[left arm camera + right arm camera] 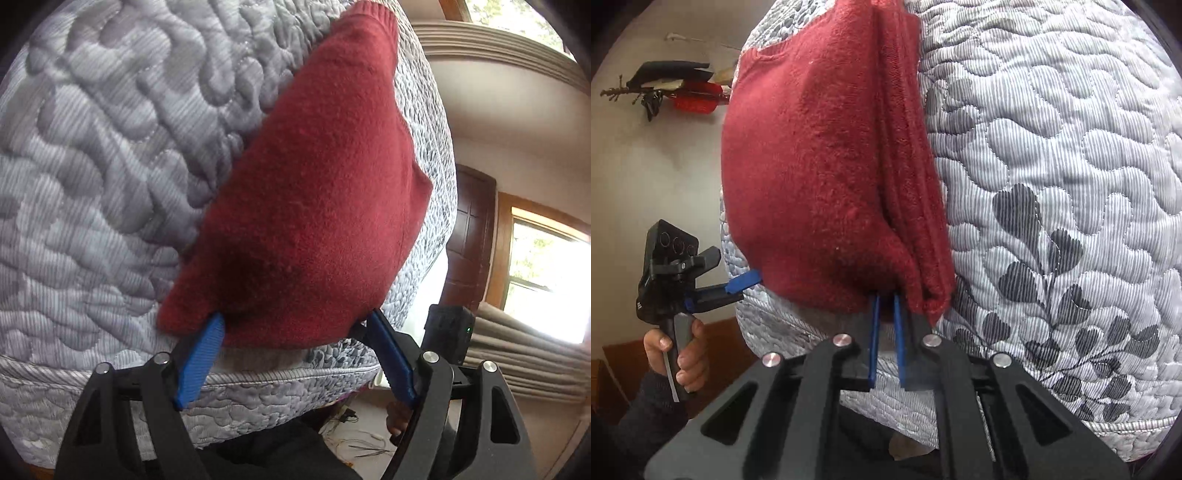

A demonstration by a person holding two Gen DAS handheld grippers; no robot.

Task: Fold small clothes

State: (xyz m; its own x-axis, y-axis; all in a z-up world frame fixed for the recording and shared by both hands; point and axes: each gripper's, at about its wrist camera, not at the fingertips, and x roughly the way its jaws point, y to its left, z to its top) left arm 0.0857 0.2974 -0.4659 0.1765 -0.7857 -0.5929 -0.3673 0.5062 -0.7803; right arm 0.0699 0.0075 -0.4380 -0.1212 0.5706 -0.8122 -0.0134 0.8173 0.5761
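My left gripper (295, 321) stands wide, its 2 blue ribbed fingers (201, 354) at the near edge of the folded dark red fleece garment (314, 192), which lies on the grey quilted leaf-print mattress (92, 166). My right gripper (884, 299) is narrow, pinching that garment's near corner, blue tips hidden under fleece.

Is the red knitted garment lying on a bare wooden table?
No, the red knitted garment lies on a grey quilted mattress.

Dark red fuzzy knit garment (317, 206); grey-white quilted mattress (103, 177), dark leaf print at 4 o'clock; blue fingers (874, 332), black frames.
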